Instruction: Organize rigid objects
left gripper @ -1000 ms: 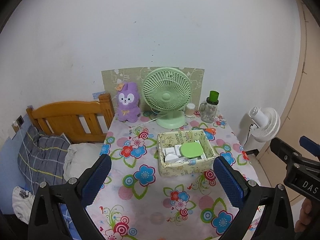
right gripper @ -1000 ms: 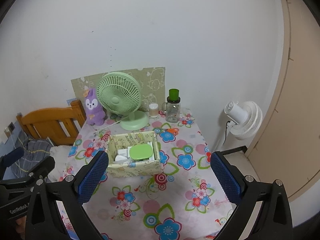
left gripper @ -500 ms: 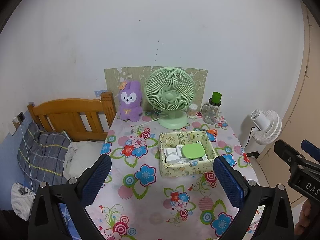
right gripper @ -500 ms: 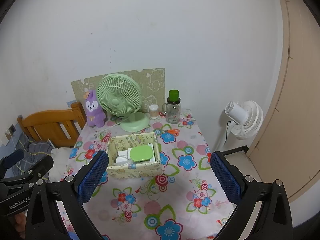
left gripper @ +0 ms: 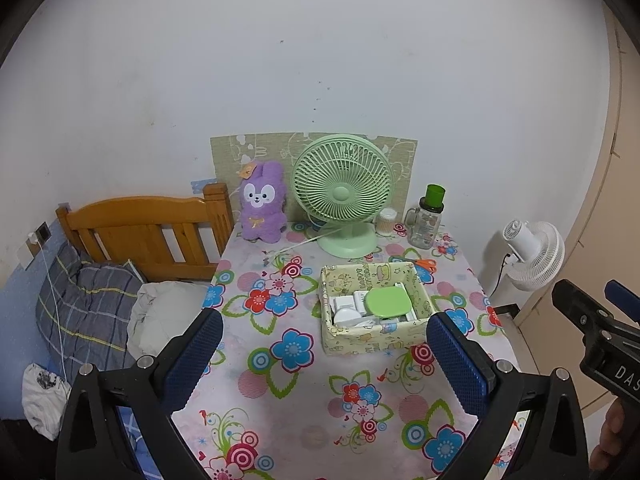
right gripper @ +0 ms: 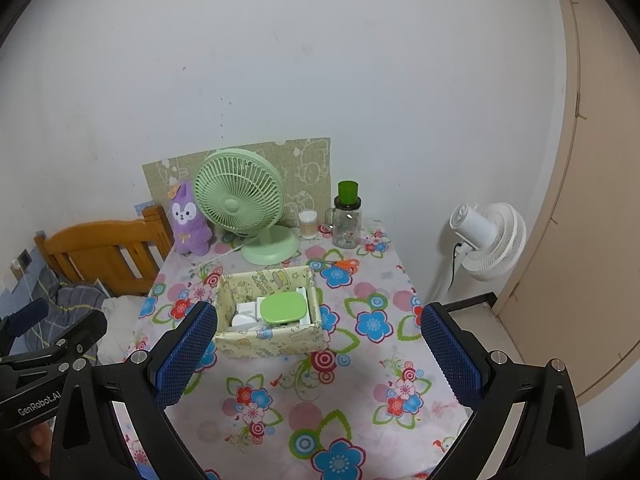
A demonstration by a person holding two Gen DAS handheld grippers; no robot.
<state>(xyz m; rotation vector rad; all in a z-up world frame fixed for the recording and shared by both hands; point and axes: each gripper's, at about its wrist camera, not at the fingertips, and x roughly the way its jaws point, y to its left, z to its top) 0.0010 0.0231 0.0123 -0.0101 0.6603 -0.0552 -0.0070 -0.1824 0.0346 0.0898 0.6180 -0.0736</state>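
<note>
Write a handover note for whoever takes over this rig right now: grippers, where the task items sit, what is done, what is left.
Left gripper: open, empty, above the near table.
Right gripper: open, empty, likewise.
Patterned box sits mid-table, holding a green lidded case and white items.
Orange scissors lie loose behind the box; the cotton-swab jar and glass mug stand by the green fan.
Done: box looks packed. Left: possibly the scissors; nothing is gripped.

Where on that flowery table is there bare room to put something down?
The near half of the table, in front of the patterned box, is bare. So is the strip left of the box. The back edge is crowded: plush rabbit, green fan, small jar, bottle, with scissors just before it.
</note>
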